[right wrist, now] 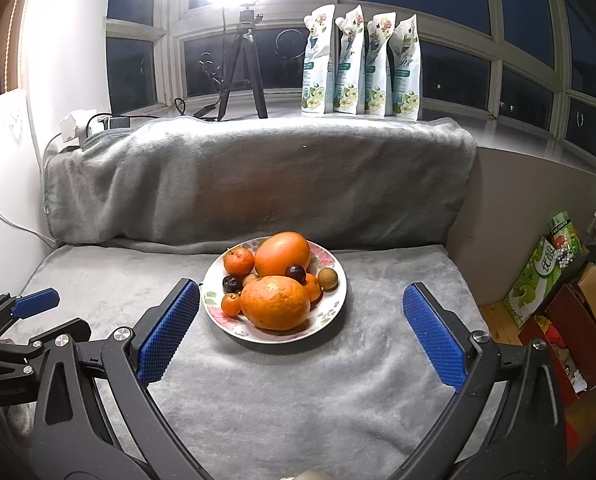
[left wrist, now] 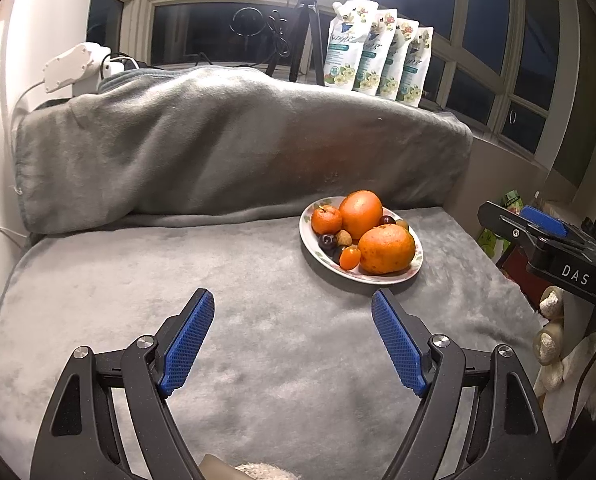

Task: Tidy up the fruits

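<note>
Both sets of fingers, left gripper (left wrist: 292, 308) and right gripper (right wrist: 301, 300), gape wide and empty, the plate (right wrist: 335, 303) of fruit just beyond their tips.

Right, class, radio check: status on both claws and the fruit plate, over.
Left claw open, empty. Right claw open, empty, facing the plate. Fruit all piled on plate, largest orange nearest. Grey blanket between is bare, nothing in the way.

Plate (right wrist: 330, 308): white w/ pink-green floral rim. Fruit: big oranges (right wrist: 275, 302) orange, plums (right wrist: 295, 271) dark purple, longan (right wrist: 328, 279) tan. Blanket (right wrist: 298, 400) plain grey. Gripper pads (right wrist: 167, 332) blue, textured; frames black.
</note>
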Demonstrator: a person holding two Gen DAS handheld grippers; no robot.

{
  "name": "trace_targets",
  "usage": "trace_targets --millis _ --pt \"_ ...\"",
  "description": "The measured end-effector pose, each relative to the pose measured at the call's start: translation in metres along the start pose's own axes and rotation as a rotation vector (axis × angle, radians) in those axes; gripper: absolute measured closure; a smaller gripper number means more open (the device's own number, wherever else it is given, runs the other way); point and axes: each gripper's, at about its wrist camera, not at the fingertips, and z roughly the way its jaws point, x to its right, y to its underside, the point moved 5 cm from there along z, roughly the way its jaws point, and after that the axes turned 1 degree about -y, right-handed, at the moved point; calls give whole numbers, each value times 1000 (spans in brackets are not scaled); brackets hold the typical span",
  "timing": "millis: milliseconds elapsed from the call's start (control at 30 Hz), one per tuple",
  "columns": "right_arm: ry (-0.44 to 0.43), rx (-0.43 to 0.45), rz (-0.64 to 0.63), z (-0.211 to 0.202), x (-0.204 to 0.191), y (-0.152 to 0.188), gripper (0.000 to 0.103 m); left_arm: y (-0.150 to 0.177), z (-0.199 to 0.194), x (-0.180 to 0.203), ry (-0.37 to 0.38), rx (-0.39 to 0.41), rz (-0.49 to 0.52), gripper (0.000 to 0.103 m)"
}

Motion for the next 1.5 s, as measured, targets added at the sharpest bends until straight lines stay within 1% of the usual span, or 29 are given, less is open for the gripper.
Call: trace_targets --millis 1500 --pt "-11 -16 0 4 -3 9 0 -1 -2 -2 -10 11 12 22"
